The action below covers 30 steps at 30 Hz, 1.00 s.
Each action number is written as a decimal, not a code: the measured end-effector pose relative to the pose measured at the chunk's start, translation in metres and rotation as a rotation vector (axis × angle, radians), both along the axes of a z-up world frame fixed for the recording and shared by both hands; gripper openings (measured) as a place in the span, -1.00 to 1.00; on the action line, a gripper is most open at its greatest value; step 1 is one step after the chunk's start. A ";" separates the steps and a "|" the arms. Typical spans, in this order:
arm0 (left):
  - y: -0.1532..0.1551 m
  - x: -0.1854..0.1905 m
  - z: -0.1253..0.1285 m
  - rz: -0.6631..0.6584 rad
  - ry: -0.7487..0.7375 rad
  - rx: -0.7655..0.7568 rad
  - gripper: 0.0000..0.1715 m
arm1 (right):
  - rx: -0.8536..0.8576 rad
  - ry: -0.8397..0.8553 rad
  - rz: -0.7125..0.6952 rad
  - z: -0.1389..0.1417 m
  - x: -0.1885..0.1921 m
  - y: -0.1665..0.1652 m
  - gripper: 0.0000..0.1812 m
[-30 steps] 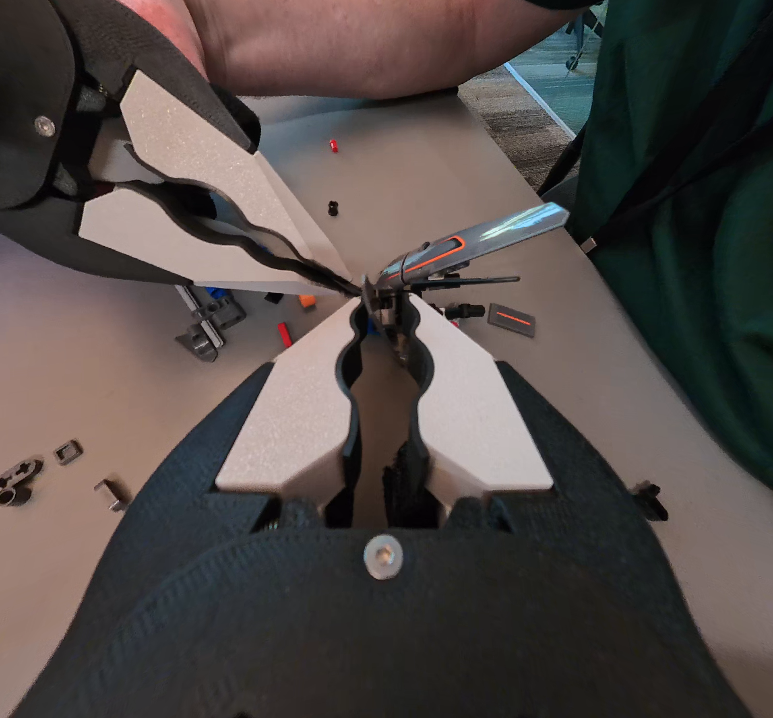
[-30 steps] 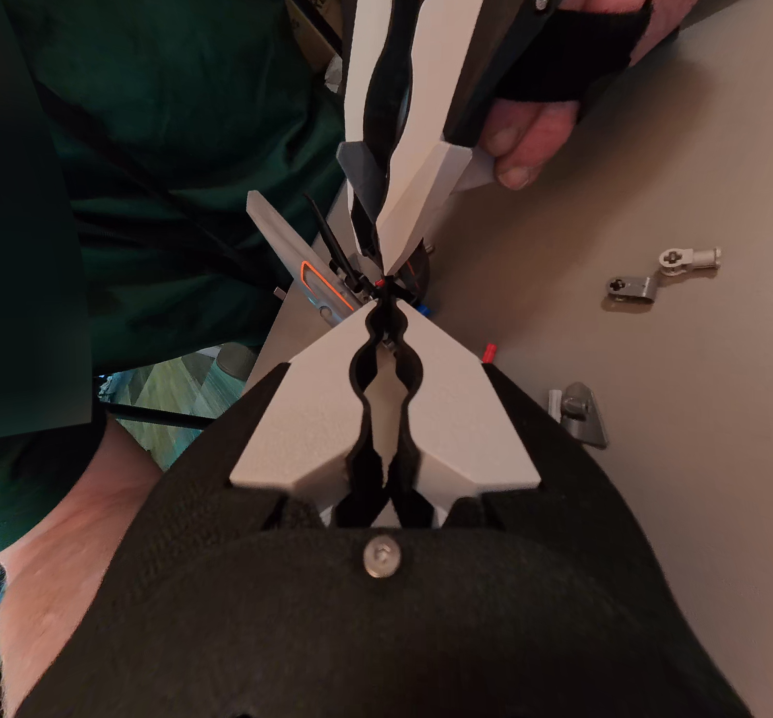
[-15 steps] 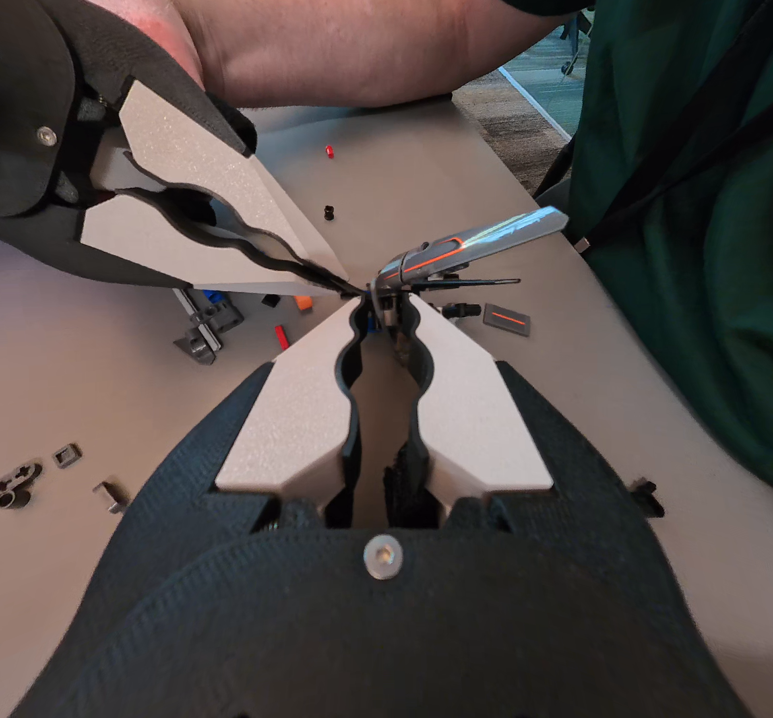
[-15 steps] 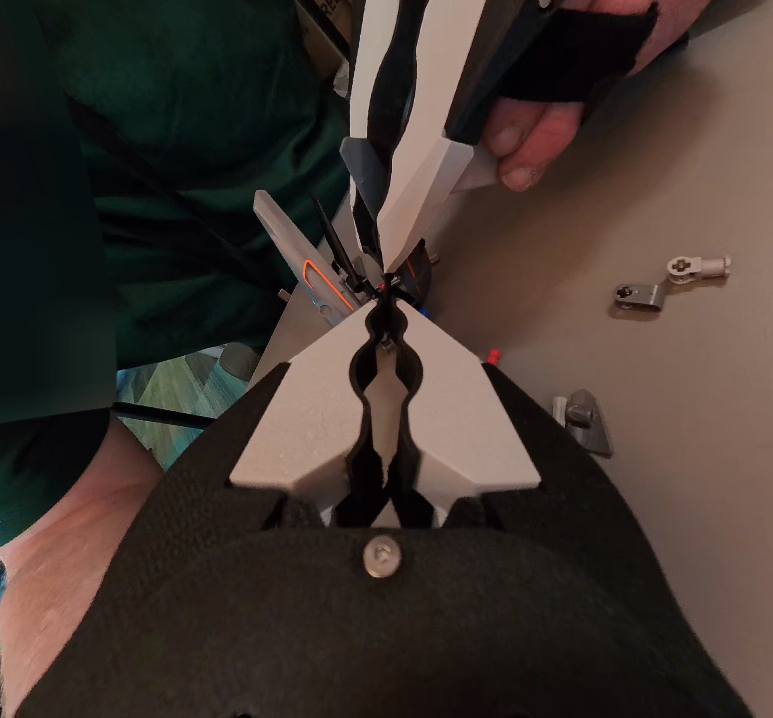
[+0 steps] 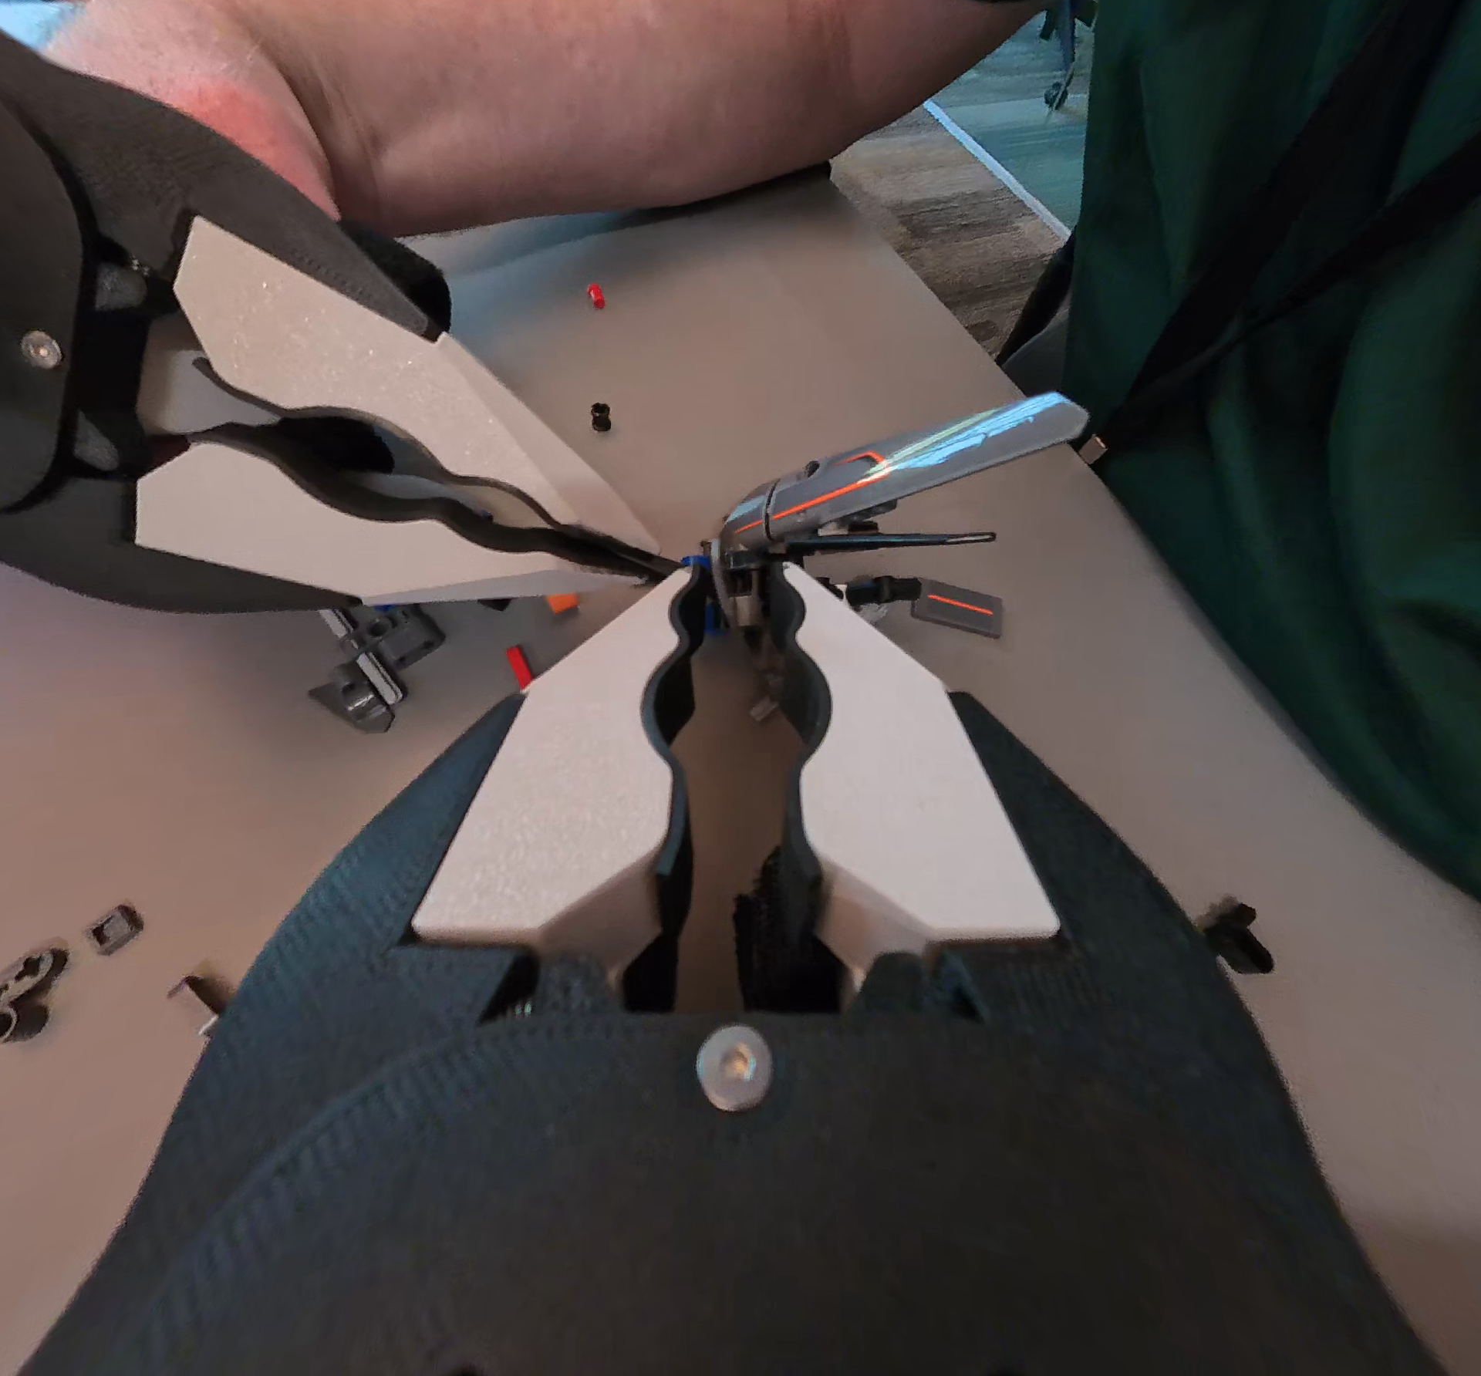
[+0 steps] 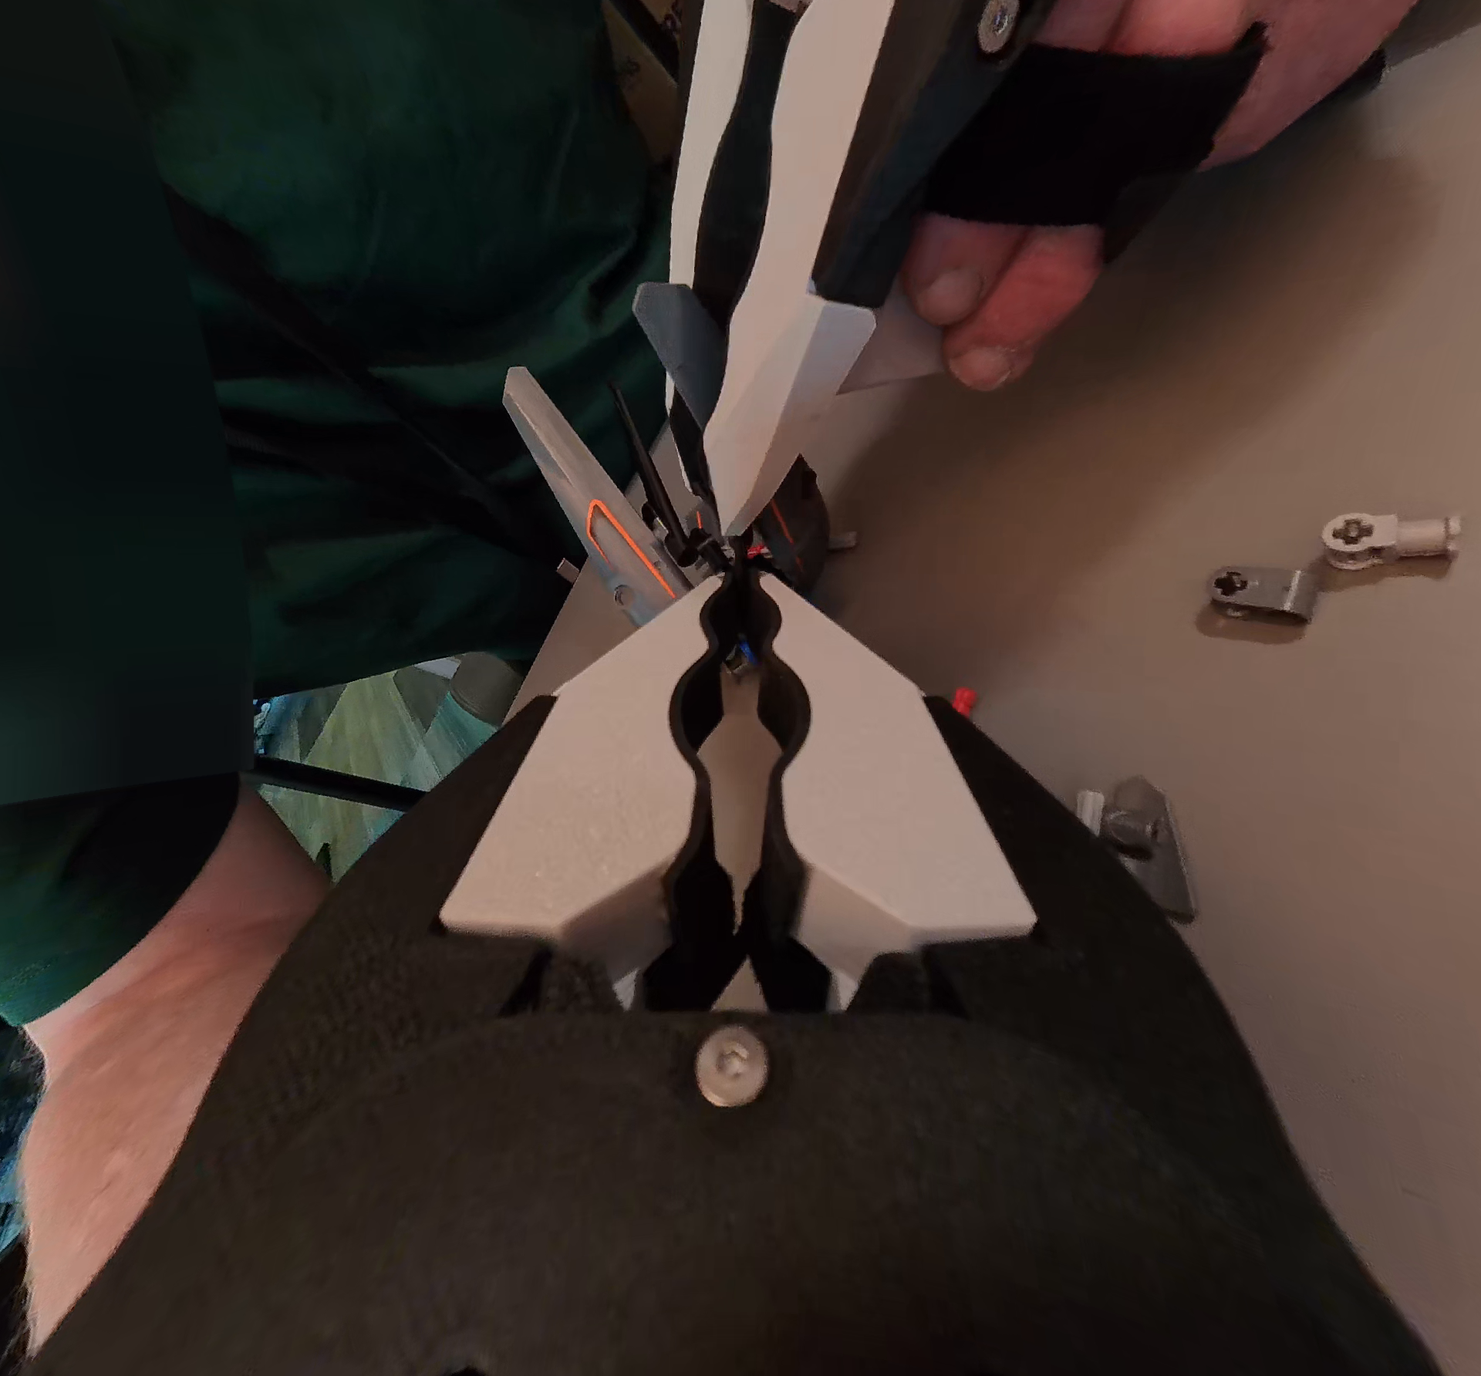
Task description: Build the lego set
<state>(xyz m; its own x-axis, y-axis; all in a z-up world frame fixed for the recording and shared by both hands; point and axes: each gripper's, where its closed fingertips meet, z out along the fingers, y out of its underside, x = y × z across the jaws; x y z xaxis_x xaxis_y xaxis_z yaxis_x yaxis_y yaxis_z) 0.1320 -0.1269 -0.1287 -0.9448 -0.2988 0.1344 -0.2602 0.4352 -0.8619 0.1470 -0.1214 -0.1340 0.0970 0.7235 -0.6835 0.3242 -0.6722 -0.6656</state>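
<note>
My left gripper [image 5: 733, 576] is shut on a small lego model, held just above the grey table [image 5: 801, 344]. The model's grey wing with an orange stripe [image 5: 905, 456] and a thin black rod [image 5: 914, 538] stick out to the right. My right gripper [image 5: 665, 567] comes in from the left, its tips closed and touching the model's near end. In the right wrist view my right gripper [image 6: 737, 576] is pinched on a small dark part at the model, and the left gripper [image 6: 737, 528] comes down from above beside the wing [image 6: 577, 488].
Loose pieces lie on the table: a red stud [image 5: 594, 296], a black stud [image 5: 600, 417], a grey assembly [image 5: 377, 656], an orange-striped tile [image 5: 958, 608], grey connectors [image 6: 1262, 592] and a grey wedge [image 6: 1146, 849]. A person's forearm [image 5: 601, 71] and green shirt [image 5: 1322, 456] border the table edge.
Both grippers stay pinched together at the model. The pair has drifted slightly over the table; nothing was let go or taken.
</note>
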 end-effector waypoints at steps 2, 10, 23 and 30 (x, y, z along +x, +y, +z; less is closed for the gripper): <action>-0.001 -0.001 -0.001 -0.016 -0.002 0.010 -0.84 | 0.003 -0.004 0.009 -0.001 -0.002 -0.001 -1.00; -0.005 -0.001 -0.003 -0.041 -0.018 0.026 -0.84 | 0.018 -0.005 0.007 -0.001 -0.002 0.002 -1.00; -0.005 0.000 -0.002 0.025 -0.034 0.035 -0.79 | 0.009 -0.010 0.005 -0.002 -0.002 0.000 -1.00; 0.004 0.002 -0.003 0.180 -0.159 0.118 -0.59 | 0.010 -0.006 0.000 -0.001 -0.003 0.000 -1.00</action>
